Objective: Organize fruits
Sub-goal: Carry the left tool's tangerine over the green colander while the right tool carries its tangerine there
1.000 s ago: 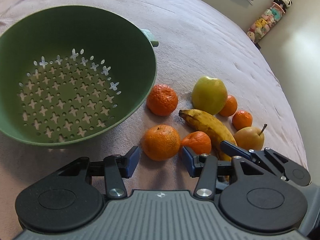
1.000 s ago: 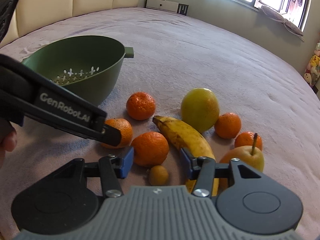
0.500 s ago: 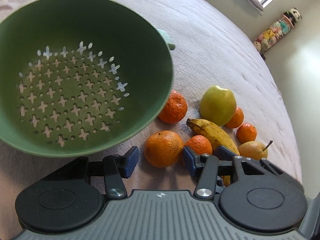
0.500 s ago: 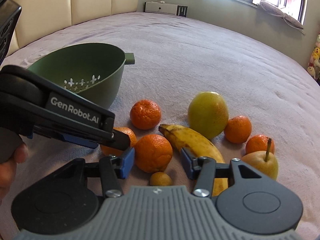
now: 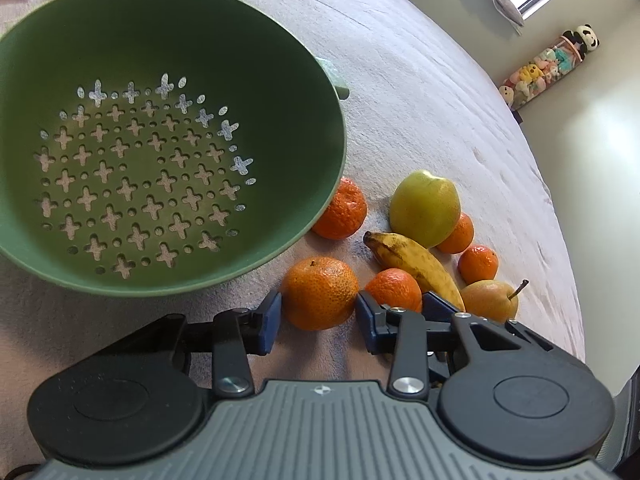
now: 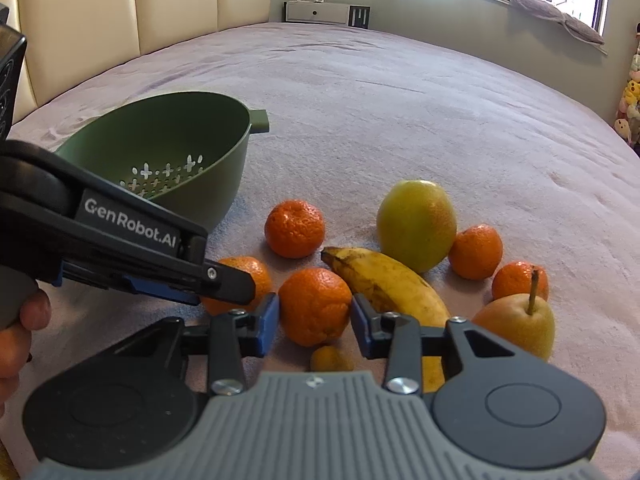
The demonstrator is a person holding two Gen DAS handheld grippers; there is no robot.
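A green colander [image 5: 280,80] stands on the blanket, left of a cluster of fruit. My left gripper [image 5: 318,316] is closing on the nearest tangerine [image 5: 320,292], and both blue pads touch its sides. From the right wrist view that gripper [image 6: 224,280] reaches in from the left over the same tangerine [image 6: 248,270]. My right gripper [image 6: 314,316] is closing on the middle tangerine [image 6: 314,304], pads against both sides. Behind lie a banana [image 6: 388,280], a yellow-green apple [image 6: 416,224], a pear [image 6: 516,320] and three more tangerines.
A small kumquat-like fruit [image 6: 330,358] lies just under the right gripper. A hand [image 6: 16,320] holds the left gripper's handle. The fruit lies on a mauve blanket [image 6: 400,100] on a bed, with a padded headboard [image 6: 120,4] behind and plush toys [image 5: 540,76] by the wall.
Both grippers' jaws have narrowed until the pads meet their tangerines. The left wrist view has rolled a little, and the colander fills more of it.
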